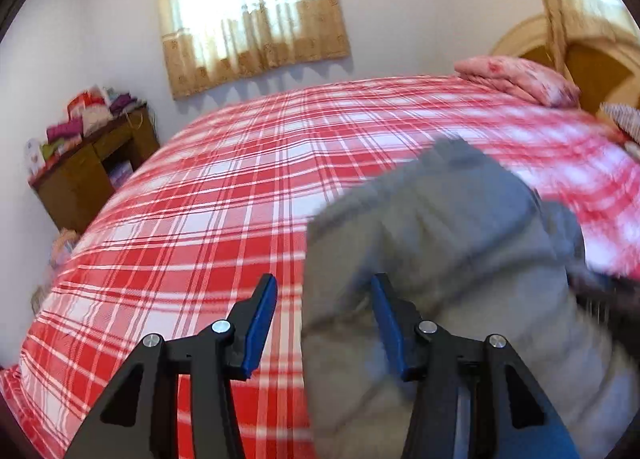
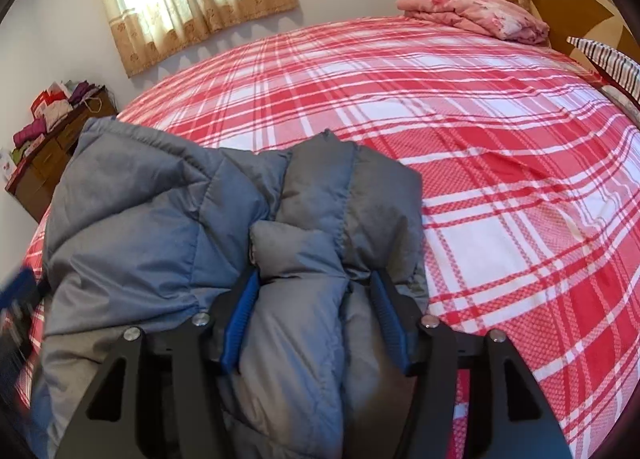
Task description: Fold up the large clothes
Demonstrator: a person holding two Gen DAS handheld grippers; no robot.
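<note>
Open left tool (image 1: 324,323), blurred grey jacket (image 1: 440,243), plaid bed (image 1: 192,219)

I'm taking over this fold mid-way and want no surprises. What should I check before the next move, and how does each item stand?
1. Left gripper free of fabric: ok, jaws open over the bedspread.
2. Right gripper clear of the grey puffer jacket: cannot tell, padding bulges between its jaws.
3. Jacket bundled on the bed: ok.
4. Landing area right of jacket bare: ok.
5. Pink folded blanket out of the way: ok, at the headboard end.
</note>
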